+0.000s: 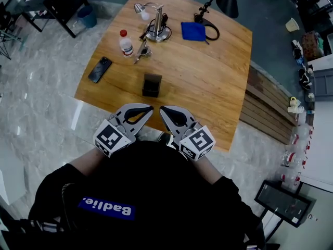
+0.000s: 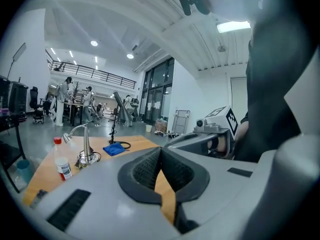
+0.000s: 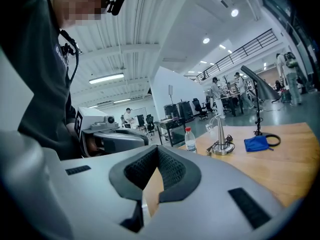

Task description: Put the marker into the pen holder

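Your left gripper (image 1: 141,111) and right gripper (image 1: 169,113) are both shut on nothing, side by side over the tabletop's (image 1: 218,82) near edge. The black pen holder (image 1: 151,85) stands ahead of them. What looks like the marker (image 1: 141,52) lies beyond it, just beside the red-capped bottle (image 1: 126,42), toward the far-left corner. It is probably light, stiff, smooth and prone to roll, so pinch it mid-barrel, across its length.
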{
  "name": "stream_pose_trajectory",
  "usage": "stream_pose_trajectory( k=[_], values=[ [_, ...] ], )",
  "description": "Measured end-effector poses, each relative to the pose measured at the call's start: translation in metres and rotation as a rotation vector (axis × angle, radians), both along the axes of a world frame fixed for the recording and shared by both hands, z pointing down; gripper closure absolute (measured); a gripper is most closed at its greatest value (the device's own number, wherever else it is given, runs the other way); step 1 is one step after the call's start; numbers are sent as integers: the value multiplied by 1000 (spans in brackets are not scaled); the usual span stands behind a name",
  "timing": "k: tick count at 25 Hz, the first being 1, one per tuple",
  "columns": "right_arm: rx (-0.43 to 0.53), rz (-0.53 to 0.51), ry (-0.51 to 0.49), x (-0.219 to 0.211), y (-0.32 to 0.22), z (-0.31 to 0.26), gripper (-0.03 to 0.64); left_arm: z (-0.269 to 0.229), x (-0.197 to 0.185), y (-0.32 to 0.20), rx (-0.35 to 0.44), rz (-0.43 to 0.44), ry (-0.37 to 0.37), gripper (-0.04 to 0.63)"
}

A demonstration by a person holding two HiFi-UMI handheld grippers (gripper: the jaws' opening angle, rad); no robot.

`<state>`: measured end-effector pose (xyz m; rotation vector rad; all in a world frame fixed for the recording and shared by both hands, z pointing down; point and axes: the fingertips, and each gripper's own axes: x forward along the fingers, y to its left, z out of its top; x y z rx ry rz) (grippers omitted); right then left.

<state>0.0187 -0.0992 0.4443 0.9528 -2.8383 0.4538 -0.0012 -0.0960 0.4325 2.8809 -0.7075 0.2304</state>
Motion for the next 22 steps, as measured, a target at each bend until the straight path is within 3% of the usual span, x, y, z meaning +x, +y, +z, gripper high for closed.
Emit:
stream_pose_trajectory(
  k=[22],
  values=[
    [3,-14,16,-2,8,2,611,7,-5,0,-3,-14,-8,586]
  ],
)
